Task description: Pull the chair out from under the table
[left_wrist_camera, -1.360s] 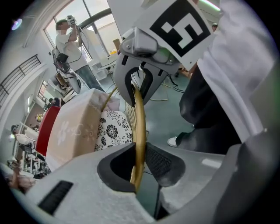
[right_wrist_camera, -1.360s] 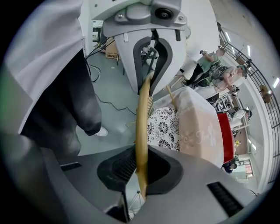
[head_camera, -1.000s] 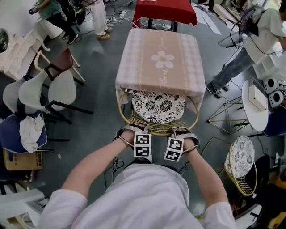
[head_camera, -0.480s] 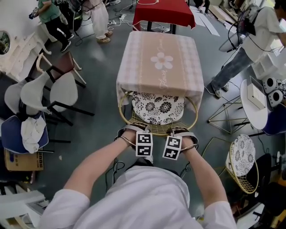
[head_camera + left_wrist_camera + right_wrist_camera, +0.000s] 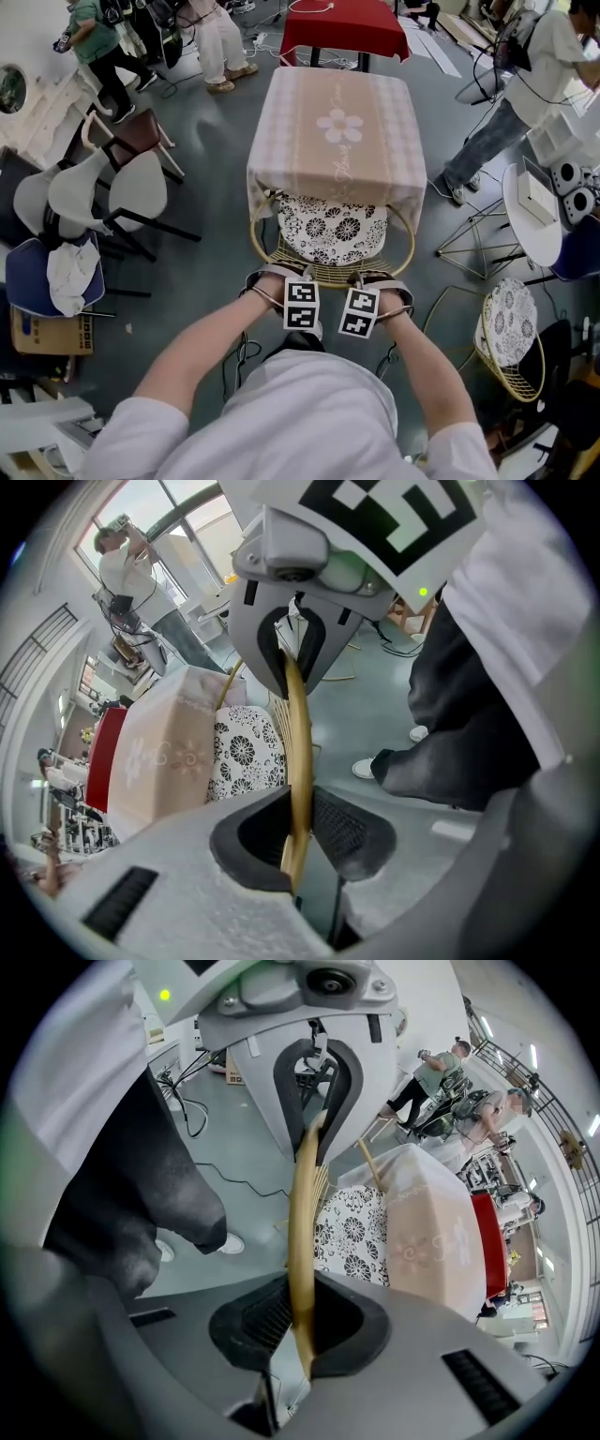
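Note:
The chair has a gold wire frame [image 5: 328,272] and a black-and-white floral cushion [image 5: 333,228]. Its front half sits under the table [image 5: 337,131], which is draped in a pink cloth with a flower print. Both grippers hold the curved back rim nearest me, side by side. My left gripper [image 5: 281,279] is shut on the gold rim [image 5: 298,752], which runs between its pads [image 5: 342,827]. Likewise my right gripper [image 5: 377,280] is shut on the rim [image 5: 302,1232], pinched between its pads [image 5: 267,1316]. Marker cubes hide the fingertips in the head view.
White chairs [image 5: 103,192] and a blue chair with a cloth [image 5: 52,277] stand at left, above a cardboard box [image 5: 47,333]. A second gold wire chair [image 5: 511,347] and a round white table [image 5: 534,220] are at right. People stand at the back. My legs are close behind the chair.
Both grippers have drawn back slightly toward me with the rim still held, and the chair has slid a little out from the table.

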Motion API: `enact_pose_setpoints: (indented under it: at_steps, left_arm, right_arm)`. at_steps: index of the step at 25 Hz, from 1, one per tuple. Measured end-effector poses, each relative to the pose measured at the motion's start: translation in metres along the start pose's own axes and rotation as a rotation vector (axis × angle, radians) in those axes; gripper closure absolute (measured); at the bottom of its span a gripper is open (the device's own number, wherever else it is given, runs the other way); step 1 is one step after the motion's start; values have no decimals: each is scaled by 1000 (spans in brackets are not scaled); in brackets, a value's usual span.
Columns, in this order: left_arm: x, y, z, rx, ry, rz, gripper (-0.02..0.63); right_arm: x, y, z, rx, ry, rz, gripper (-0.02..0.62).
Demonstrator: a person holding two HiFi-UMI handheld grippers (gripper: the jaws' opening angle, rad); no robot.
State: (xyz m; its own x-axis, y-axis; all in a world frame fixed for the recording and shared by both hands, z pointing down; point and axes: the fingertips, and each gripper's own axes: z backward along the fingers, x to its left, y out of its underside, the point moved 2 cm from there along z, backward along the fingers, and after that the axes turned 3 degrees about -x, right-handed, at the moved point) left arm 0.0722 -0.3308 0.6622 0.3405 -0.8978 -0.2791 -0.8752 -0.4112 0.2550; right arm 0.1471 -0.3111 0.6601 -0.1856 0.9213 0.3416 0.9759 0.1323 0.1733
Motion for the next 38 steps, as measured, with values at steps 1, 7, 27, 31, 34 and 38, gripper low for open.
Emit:
enact_pose_setpoints:
  at_steps: [1, 7, 27, 31, 34, 38]
  left_arm:
    - [-3, -1, 1, 2, 3, 3, 545]
    - [-25, -5, 6, 11, 12, 15, 545]
    - [-100, -24, 20, 49, 15, 46, 545]
    - [-114, -28, 23, 59, 13, 56, 545]
    - [-126, -29, 24, 67, 10, 56, 545]
    - [-141, -32, 27, 75, 0, 62, 545]
  right_arm:
    - [3, 0, 1, 0, -2, 0, 566]
    - [25, -2, 9, -11, -7, 3, 568]
    - [98, -5, 34, -33, -18, 25, 569]
    - [111, -5, 40, -38, -18, 31, 569]
    - [123, -6, 43, -42, -15, 35, 569]
    - [139, -8, 47, -46, -7, 38, 569]
